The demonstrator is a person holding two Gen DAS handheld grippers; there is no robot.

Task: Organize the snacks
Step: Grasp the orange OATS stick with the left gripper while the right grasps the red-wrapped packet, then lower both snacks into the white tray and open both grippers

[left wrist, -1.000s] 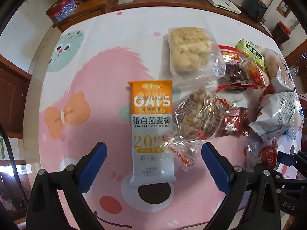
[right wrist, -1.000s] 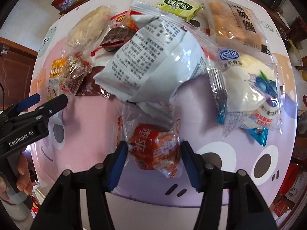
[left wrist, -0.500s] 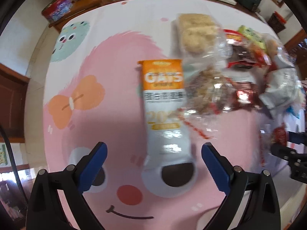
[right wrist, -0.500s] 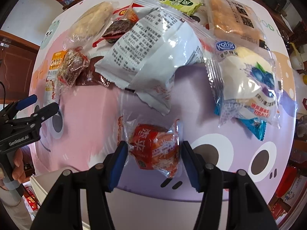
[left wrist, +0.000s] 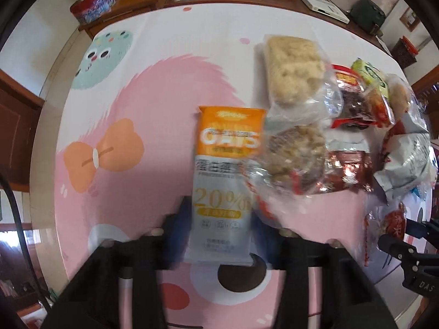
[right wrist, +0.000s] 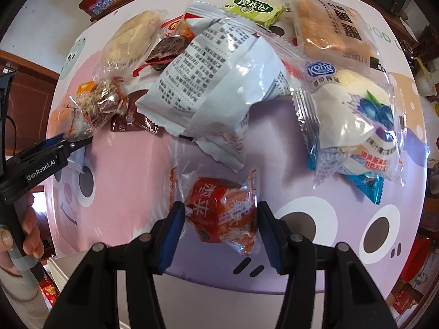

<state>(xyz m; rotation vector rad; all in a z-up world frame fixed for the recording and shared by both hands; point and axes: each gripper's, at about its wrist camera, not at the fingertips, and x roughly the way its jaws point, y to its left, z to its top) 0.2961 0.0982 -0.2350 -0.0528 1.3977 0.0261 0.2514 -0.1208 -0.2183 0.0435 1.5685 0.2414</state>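
Note:
An orange and white oat bar packet (left wrist: 227,150) lies lengthwise on the cartoon tablecloth (left wrist: 123,109). My left gripper (left wrist: 221,224) points down over its near end, and its blurred jaws are closing, with the blue pads against both long edges of the packet. In the right wrist view, the left gripper (right wrist: 55,150) shows at the left edge, held by a hand (right wrist: 30,235). My right gripper (right wrist: 219,219) is shut on a red snack packet (right wrist: 222,208) near the table's front edge, and its jaws are closing slightly tighter.
A pile of snacks lies beyond: a white printed bag (right wrist: 219,82), a blueberry bun packet (right wrist: 356,120), an orange cake packet (right wrist: 329,27), a green packet (right wrist: 252,8), a pale cake in clear wrap (left wrist: 293,68) and a nut cluster (left wrist: 296,159) touching the oat bar.
The left jaws went from wide apart to closed around the oat bar's near end. The right gripper stayed on the red snack packet.

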